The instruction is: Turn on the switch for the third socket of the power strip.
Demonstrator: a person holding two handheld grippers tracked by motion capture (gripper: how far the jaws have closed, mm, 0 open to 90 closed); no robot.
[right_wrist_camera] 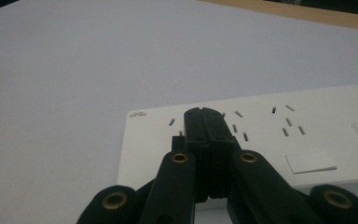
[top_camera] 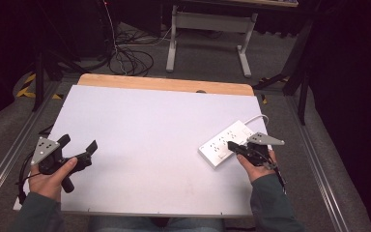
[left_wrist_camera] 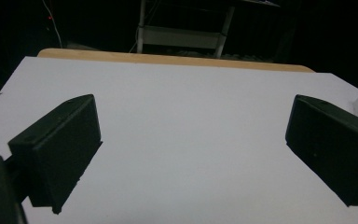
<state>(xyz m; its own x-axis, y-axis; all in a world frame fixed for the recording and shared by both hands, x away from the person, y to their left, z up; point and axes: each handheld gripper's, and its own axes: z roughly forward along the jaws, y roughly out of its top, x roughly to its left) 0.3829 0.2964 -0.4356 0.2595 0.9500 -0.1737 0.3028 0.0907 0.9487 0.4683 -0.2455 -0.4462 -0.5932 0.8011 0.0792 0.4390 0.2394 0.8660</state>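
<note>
**Right tongs over the power strip**

At the bench's right edge lies the white power strip, long axis running diagonally away. The right tongs, jaws pressed together and empty, hover just above its near end; the left tongs, spread wide, sit well apart.

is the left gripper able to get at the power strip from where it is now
Probably yes: the left gripper sits open across the table from the power strip, nothing on the white board between them, though the right gripper hovers over it.
</note>
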